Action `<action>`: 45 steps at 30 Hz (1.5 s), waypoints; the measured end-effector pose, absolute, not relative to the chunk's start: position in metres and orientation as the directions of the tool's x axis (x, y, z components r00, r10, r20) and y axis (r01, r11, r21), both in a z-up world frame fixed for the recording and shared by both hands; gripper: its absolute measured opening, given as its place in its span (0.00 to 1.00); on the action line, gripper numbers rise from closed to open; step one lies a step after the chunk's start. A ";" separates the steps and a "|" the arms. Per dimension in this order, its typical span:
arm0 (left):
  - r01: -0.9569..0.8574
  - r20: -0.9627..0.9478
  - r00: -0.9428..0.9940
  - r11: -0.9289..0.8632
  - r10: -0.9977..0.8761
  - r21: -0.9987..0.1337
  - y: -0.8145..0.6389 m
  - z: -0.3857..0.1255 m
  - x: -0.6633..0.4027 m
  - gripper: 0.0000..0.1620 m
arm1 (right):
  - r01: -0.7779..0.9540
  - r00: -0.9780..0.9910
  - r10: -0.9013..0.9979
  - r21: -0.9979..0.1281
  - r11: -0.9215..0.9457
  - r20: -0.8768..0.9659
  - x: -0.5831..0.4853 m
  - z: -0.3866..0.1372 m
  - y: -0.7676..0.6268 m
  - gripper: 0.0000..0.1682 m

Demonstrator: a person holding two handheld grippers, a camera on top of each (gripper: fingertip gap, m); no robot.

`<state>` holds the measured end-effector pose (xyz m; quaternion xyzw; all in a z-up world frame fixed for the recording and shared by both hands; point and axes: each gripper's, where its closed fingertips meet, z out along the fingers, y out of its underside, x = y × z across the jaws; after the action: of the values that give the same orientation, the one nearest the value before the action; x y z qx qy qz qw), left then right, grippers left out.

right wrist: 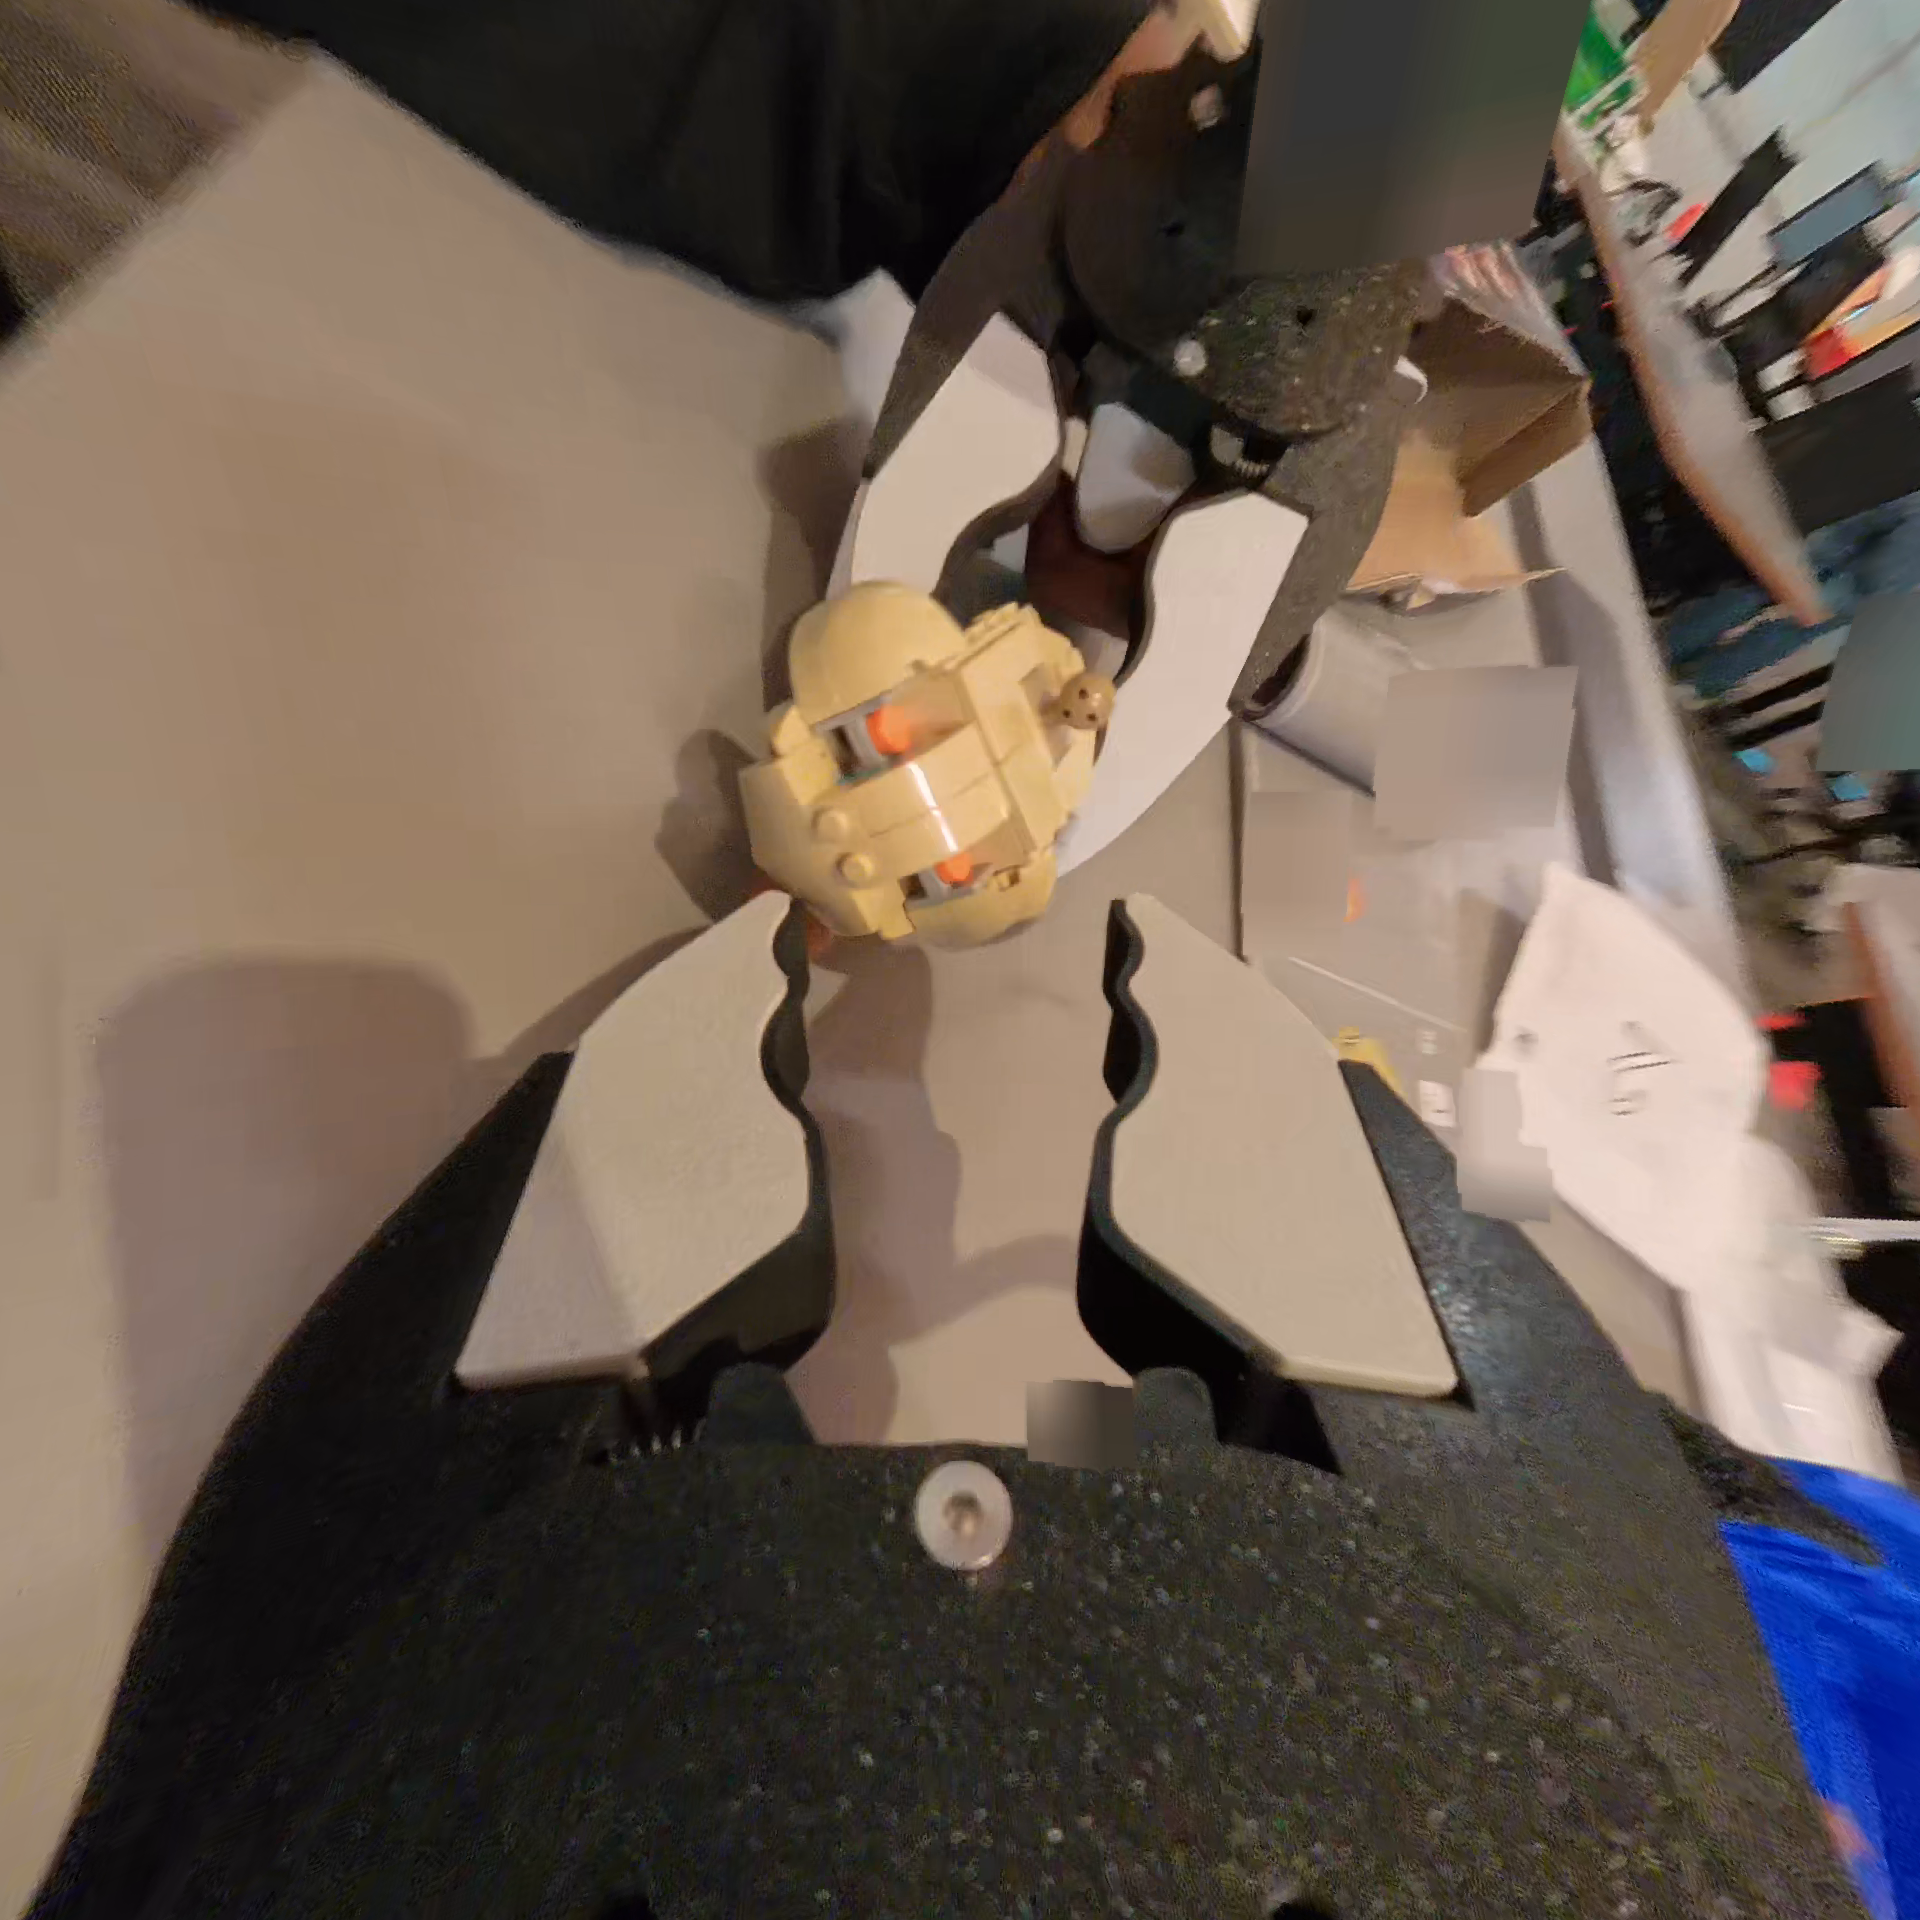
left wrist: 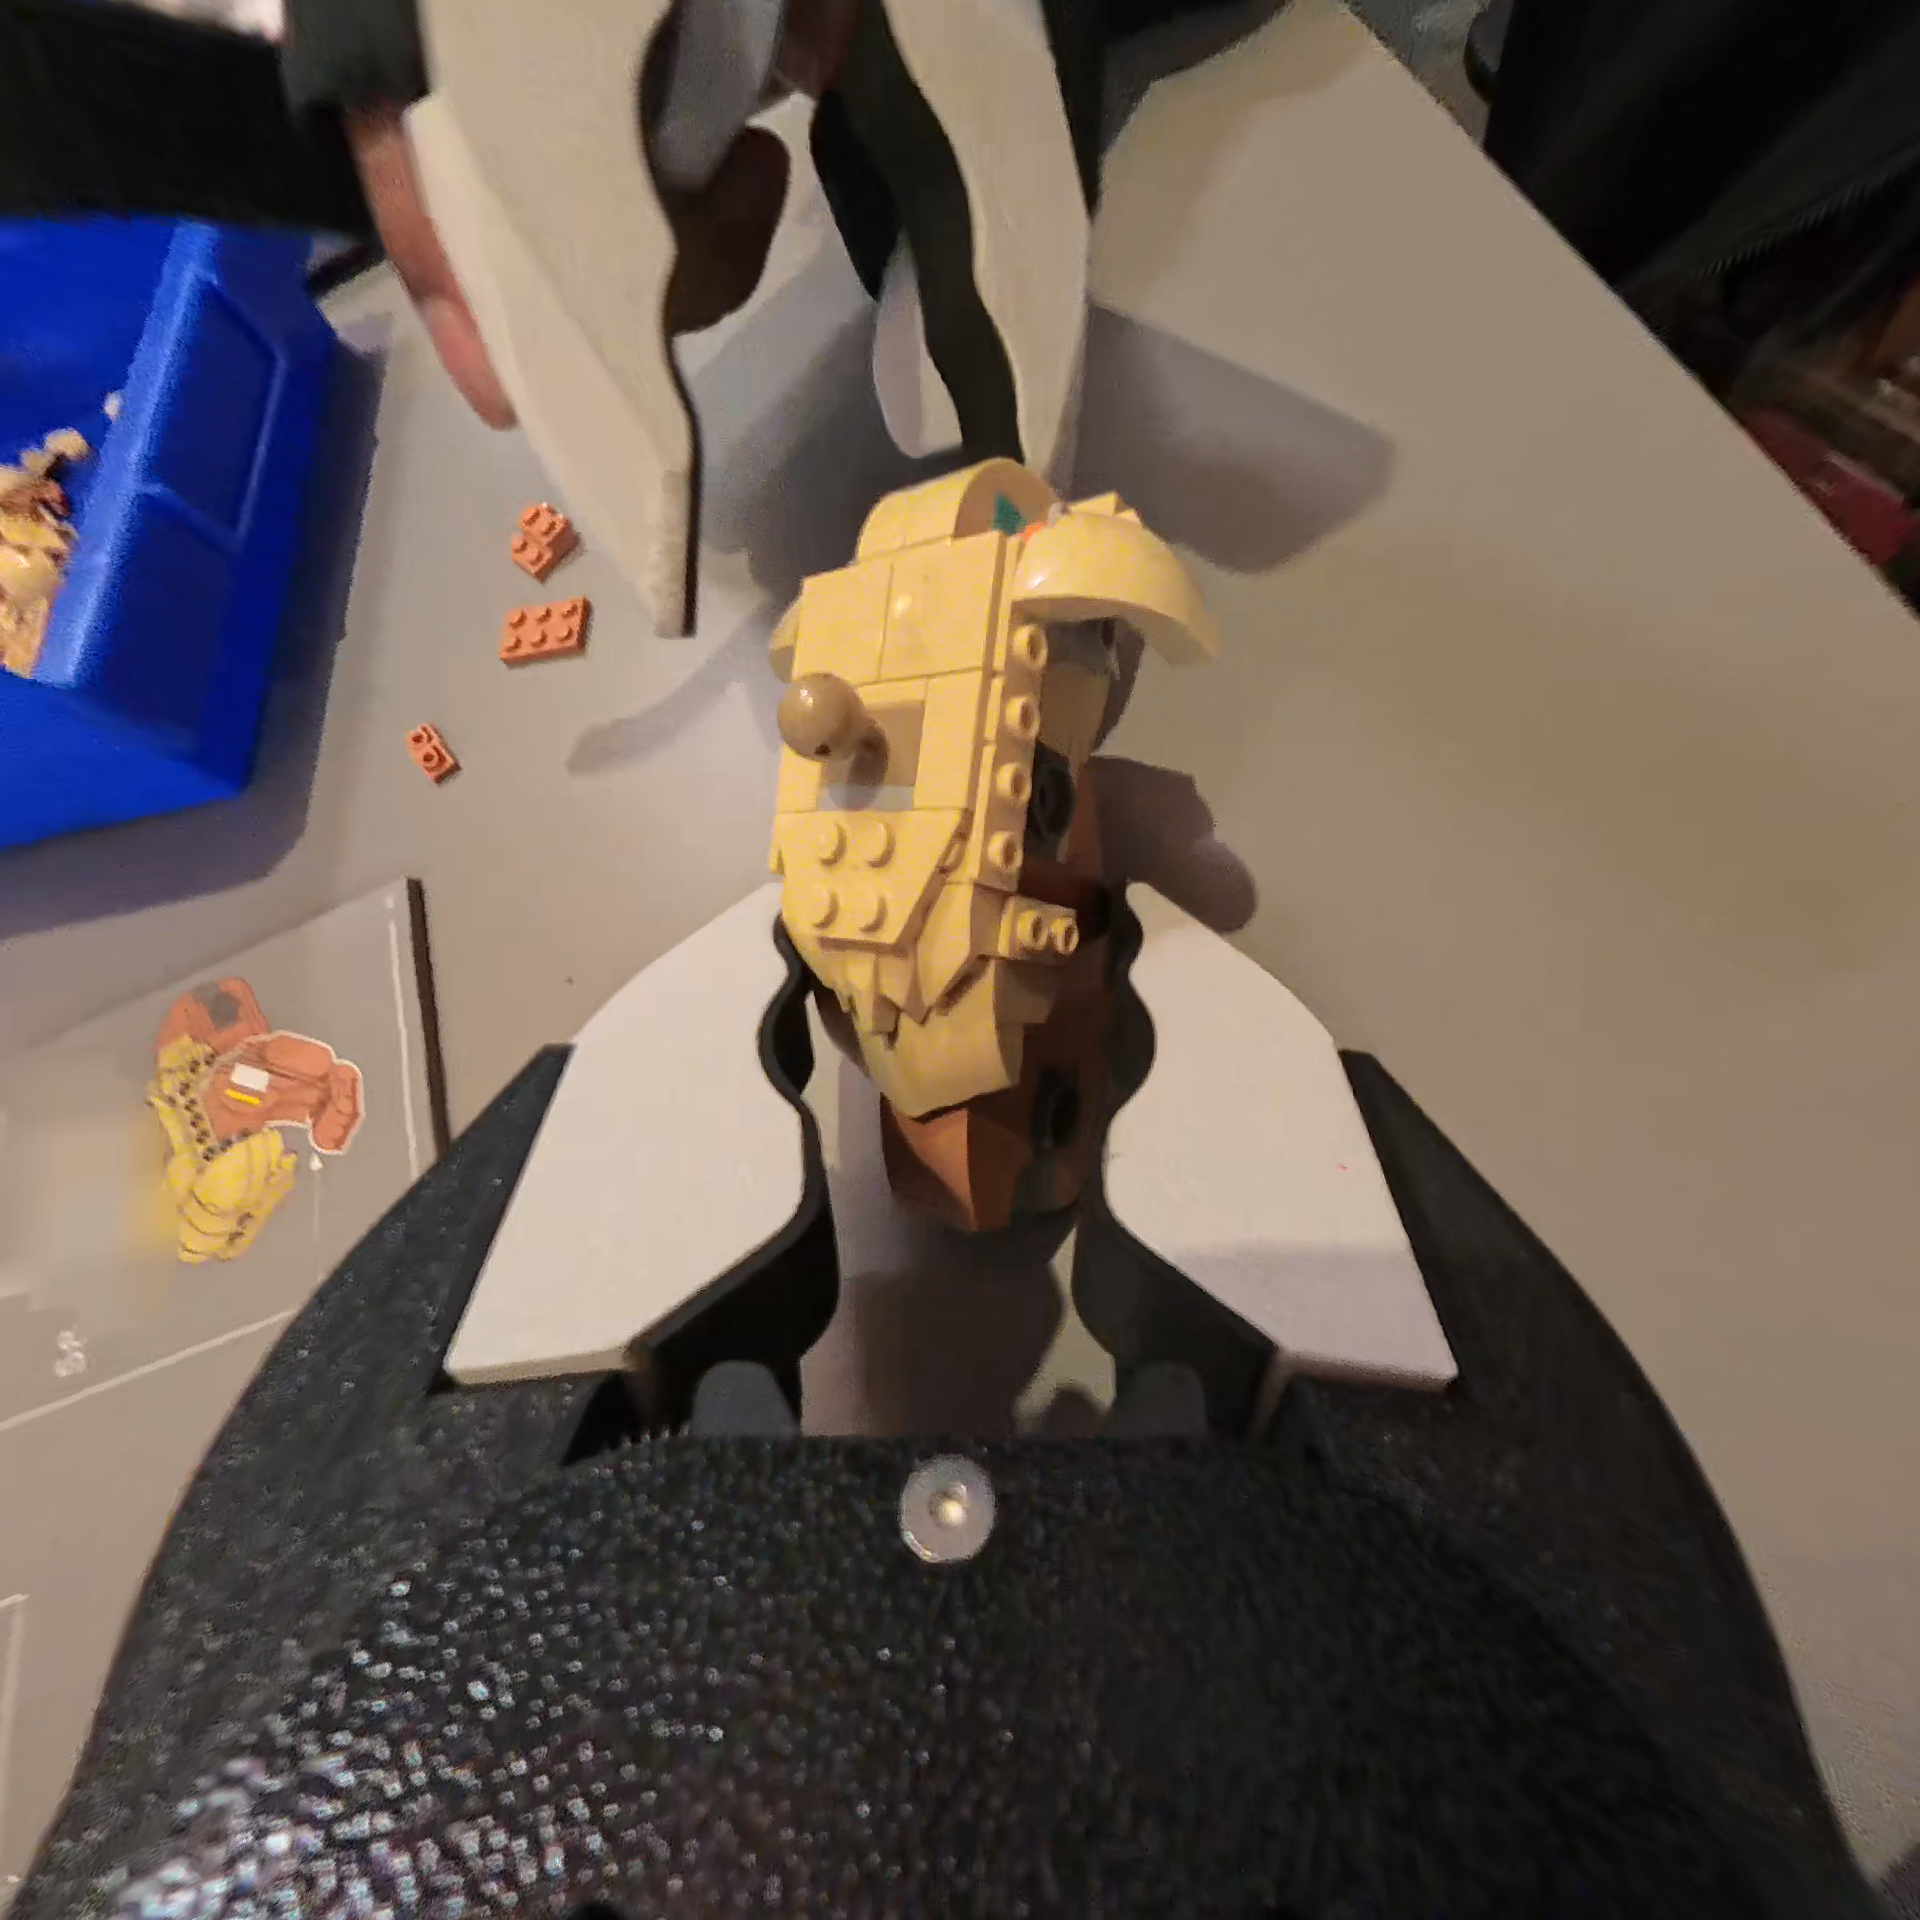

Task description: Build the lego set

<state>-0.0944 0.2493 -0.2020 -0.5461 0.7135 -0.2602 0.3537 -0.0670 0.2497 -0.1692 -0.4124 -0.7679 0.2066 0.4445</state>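
Grey table (left wrist: pixel 1455 831); blue bin (left wrist: pixel 156 520), three brown bricks (left wrist: pixel 545 631), instruction sheet (left wrist: pixel 260 1122).

Lego model (left wrist: pixel 935 831) sits between left gripper (left wrist: pixel 951 997) fingers; loose bricks (left wrist: pixel 545 629) lie left, beside the bin (left wrist: pixel 156 540).

Both wrist cams look down along their claws, close, facing; share lego model (left wrist: pixel 935 790) (right wrist: pixel 914 790).

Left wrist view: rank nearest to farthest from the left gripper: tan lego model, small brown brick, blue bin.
1. tan lego model: held in the left gripper, dead centre.
2. small brown brick: on the table, ahead-left.
3. blue bin: far left edge, beyond the brick.
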 end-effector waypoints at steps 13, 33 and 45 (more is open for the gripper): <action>-0.485 -0.345 -0.279 0.442 -0.896 -0.755 0.236 -0.200 -0.077 0.32 | 0.421 -0.415 0.910 -0.889 0.178 -0.015 -0.054 -0.165 0.223 0.22; -0.530 -0.338 -0.215 0.400 -0.916 -0.748 0.249 -0.206 -0.080 0.29 | 0.448 -0.430 0.901 -0.879 0.163 -0.052 -0.056 -0.172 0.214 0.15; -0.557 -0.311 -0.172 0.353 -0.935 -0.752 0.255 -0.207 -0.082 0.30 | 0.426 -0.378 0.926 -0.889 0.170 -0.004 -0.061 -0.166 0.220 0.10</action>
<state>-0.0821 0.2553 -0.2067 -0.5141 0.7256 -0.2437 0.3871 -0.0608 0.2199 -0.1662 -0.4769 -0.7084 0.4329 0.2888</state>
